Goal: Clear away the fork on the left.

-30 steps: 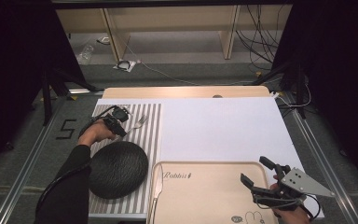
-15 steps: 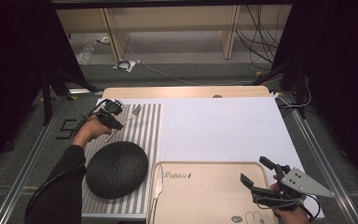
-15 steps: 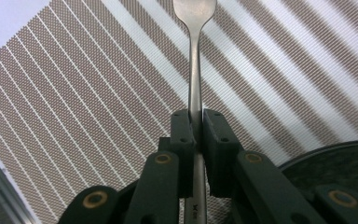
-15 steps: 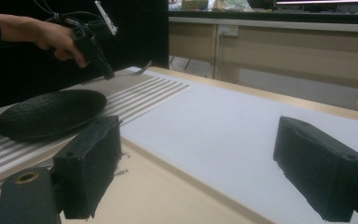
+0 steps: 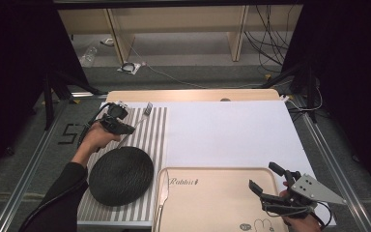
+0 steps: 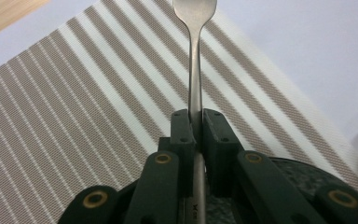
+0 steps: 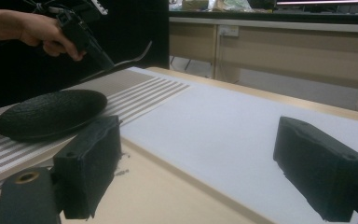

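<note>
Lifted clear of the striped mat, a fork is being carried at far left, pinched in the left claw; the right claw is being held wide over the tray.

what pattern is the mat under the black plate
Brown and white stripes on the placemat, clearest in the left gripper view.

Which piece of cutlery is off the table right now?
The fork, clamped by its handle in the left gripper and held above the striped placemat. The knife lies flat at the left edge of the tray, untouched.
</note>
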`<state>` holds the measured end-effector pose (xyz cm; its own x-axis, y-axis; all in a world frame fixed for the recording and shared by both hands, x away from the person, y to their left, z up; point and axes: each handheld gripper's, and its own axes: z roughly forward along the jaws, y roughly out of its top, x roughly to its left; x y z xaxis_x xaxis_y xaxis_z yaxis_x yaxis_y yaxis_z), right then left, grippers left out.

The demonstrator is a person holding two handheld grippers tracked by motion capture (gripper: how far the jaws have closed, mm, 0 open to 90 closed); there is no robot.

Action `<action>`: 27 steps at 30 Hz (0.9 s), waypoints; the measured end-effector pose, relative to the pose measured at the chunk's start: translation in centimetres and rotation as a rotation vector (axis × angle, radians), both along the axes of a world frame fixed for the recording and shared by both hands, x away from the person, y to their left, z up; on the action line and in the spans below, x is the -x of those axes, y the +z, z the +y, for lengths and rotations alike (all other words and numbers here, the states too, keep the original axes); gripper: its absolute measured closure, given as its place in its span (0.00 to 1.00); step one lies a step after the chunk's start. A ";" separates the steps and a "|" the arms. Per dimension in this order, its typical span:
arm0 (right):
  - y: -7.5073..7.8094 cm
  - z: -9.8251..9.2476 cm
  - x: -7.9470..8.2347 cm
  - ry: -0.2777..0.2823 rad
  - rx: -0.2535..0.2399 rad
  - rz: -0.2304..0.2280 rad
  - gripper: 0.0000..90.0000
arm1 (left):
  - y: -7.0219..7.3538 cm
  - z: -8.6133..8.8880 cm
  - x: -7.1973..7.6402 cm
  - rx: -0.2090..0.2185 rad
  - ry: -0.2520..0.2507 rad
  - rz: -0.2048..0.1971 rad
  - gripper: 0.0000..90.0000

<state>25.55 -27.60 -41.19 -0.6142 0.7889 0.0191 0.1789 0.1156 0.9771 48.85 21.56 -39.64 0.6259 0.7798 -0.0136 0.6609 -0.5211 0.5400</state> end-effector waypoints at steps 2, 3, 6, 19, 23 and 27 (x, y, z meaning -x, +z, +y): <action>0.0 0.0 0.0 0.000 -0.001 0.001 0.18 | 0.0 -0.3 0.6 0.030 -0.016 -0.007 0.92; 0.0 0.0 0.0 0.001 0.000 0.000 0.18 | 0.0 -0.5 1.0 0.042 -0.016 -0.015 0.92; 0.0 0.0 0.0 0.000 -0.002 0.003 0.18 | -0.2 -0.9 2.0 0.106 -0.023 -0.034 0.92; 0.0 0.1 0.1 0.002 -0.001 -0.003 0.18 | -0.6 -2.5 5.3 0.219 -0.066 -0.033 0.92; 0.0 0.1 0.1 0.002 0.004 -0.005 0.18 | -0.7 -2.9 6.1 0.219 -0.073 -0.028 0.92; 0.0 0.1 0.1 0.002 0.004 -0.004 0.18 | -0.8 -3.1 7.0 0.237 -0.078 -0.015 0.92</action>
